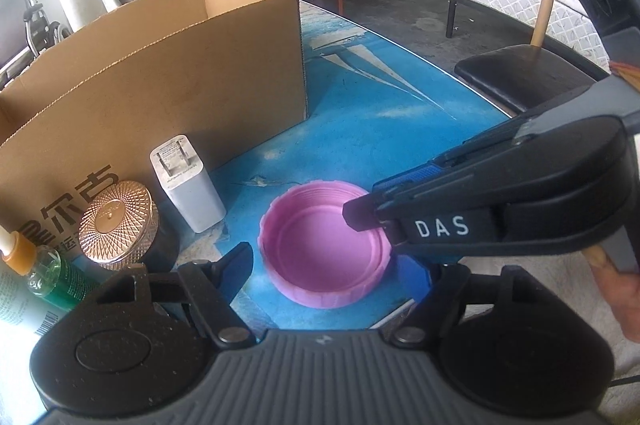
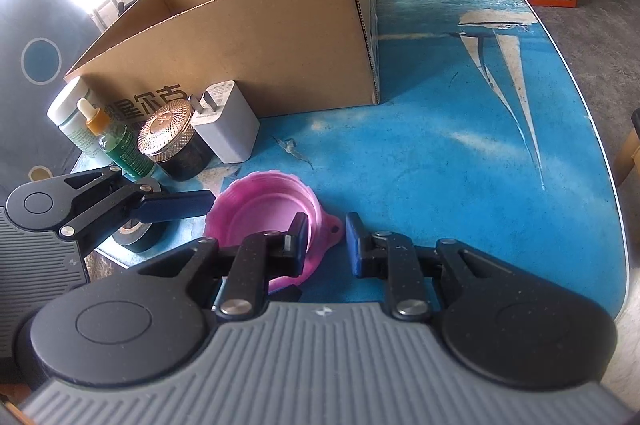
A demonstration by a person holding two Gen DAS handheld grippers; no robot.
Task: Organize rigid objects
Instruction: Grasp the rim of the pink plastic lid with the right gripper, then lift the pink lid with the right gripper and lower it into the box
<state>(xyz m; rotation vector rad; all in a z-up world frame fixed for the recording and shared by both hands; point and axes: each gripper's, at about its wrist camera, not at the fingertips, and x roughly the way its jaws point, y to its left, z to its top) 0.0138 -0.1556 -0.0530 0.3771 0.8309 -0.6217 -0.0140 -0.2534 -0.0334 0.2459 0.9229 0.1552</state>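
A pink round lid (image 1: 325, 243) lies open side up on the blue table; it also shows in the right wrist view (image 2: 266, 209). My left gripper (image 1: 332, 267) is open, its fingers on either side of the lid. My right gripper (image 2: 327, 241) is open, one finger inside the lid's rim and one outside, straddling the wall and its tab. In the left wrist view the right gripper (image 1: 372, 215) reaches in from the right over the lid's rim. An open cardboard box (image 1: 160, 73) stands behind.
A white charger (image 1: 188, 185), a copper-lidded black jar (image 1: 118, 225), a green dropper bottle (image 1: 44, 273) and a white bottle (image 2: 70, 113) stand by the box front. A black tape roll (image 2: 138, 231) lies under my left finger. A chair (image 1: 520, 69) stands past the table edge.
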